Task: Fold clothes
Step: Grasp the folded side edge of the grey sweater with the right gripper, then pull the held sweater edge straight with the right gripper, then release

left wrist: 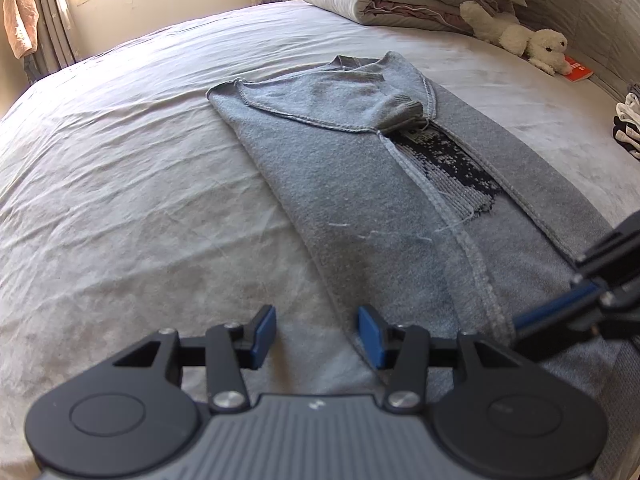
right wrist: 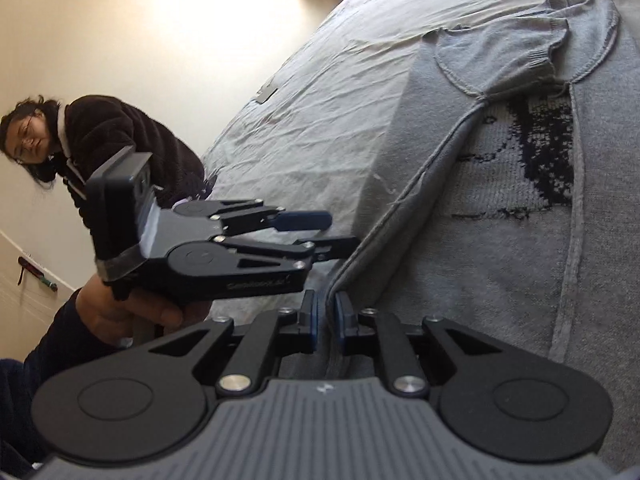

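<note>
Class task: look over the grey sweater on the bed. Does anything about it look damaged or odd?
Yes. The grey sweater lies inside out: raised seams and the back of a dark knitted pattern show, with loose threads trailing across the fabric.

The sweater is grey knit, with a navy-and-white speckled pattern on its inner panel. The bed sheet is pale lilac-grey. The stuffed dog is cream, the book red-orange. Gripper fingers carry blue pads on black frames.
</note>
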`<state>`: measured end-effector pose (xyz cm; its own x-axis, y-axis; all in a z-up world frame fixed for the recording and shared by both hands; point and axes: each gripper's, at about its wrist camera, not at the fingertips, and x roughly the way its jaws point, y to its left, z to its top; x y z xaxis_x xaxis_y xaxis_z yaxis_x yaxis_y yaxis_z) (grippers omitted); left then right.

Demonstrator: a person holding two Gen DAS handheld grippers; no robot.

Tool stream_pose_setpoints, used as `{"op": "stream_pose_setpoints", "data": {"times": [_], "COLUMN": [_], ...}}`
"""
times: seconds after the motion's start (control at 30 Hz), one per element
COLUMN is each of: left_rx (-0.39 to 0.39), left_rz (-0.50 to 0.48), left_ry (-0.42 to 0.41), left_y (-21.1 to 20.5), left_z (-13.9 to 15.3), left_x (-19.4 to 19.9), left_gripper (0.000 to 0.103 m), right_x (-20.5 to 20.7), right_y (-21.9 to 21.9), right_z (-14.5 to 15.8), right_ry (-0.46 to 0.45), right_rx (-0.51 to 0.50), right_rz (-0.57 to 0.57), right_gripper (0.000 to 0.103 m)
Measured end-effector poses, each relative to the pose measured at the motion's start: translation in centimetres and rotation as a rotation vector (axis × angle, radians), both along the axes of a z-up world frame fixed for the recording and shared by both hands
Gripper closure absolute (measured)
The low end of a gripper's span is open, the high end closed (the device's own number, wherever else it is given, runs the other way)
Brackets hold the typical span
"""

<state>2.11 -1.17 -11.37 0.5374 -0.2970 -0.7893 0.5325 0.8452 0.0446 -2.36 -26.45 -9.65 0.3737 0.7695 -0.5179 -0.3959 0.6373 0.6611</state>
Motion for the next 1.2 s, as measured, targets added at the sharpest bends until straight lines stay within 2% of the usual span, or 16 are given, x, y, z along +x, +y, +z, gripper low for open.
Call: {"op": "stream_pose_setpoints", "data": {"times": [0.1, 0.3, 0.53, 0.63, 0.7, 0.77, 0.87, 0.93, 1.0, 1.2], "left_rx": [0.003, 0.006, 0.007, 0.007, 0.006, 0.005, 0.005, 0.004, 0.004, 0.005], "left_rz": [-0.001, 0.000, 0.001, 0.001, 0.001, 0.000, 0.001, 0.002, 0.002, 0.000], "left_ry": [-0.002, -0.004, -0.007, -0.007, -0.008, -0.009, -0.009, -0.009, -0.009, -0.008], "left_y": [0.0, -0.1, -0.2, -0.2, -0.2, -0.2, -0.2, -0.2, -0.2, -0.1], "left_z": [0.0, 0.0, -0.1, -0.1, -0.1, -0.1, -0.1, -0.1, -0.1, -0.1], "left_x": [0.0, 0.0, -0.1, -0.1, -0.1, -0.1, -0.1, -0.1, -0.1, -0.1], "left_gripper": [0.055, 0.054, 0.054, 0.054, 0.054, 0.054, 0.054, 0.054, 0.054, 0.053], "right_x": [-0.5, -1.2, -1.2, -1.2, -1.3, -1.5, -1.8, -2.1, -2.3, -3.3], "right_y": [0.4, 0.8, -0.6, 0.0, 0.5, 1.0, 1.7, 2.4, 2.5, 1.8], "right_z": [0.3, -0.1, -0.3, -0.7, -0.8, -0.7, -0.7, -0.7, -0.3, 1.1], "right_ry": [-0.007, -0.028, -0.045, -0.047, -0.058, -0.075, -0.086, -0.098, -0.099, -0.104], "right_rx": [0.006, -0.109, -0.166, -0.180, -0.171, -0.160, -0.157, -0.176, -0.179, -0.110], "right_rz": [0.023, 0.026, -0.055, -0.025, 0.003, 0.029, 0.059, 0.069, 0.074, 0.081], "right_gripper": [0.089, 0.086, 0.085, 0.081, 0.058, 0.055, 0.055, 0.060, 0.087, 0.088]}}
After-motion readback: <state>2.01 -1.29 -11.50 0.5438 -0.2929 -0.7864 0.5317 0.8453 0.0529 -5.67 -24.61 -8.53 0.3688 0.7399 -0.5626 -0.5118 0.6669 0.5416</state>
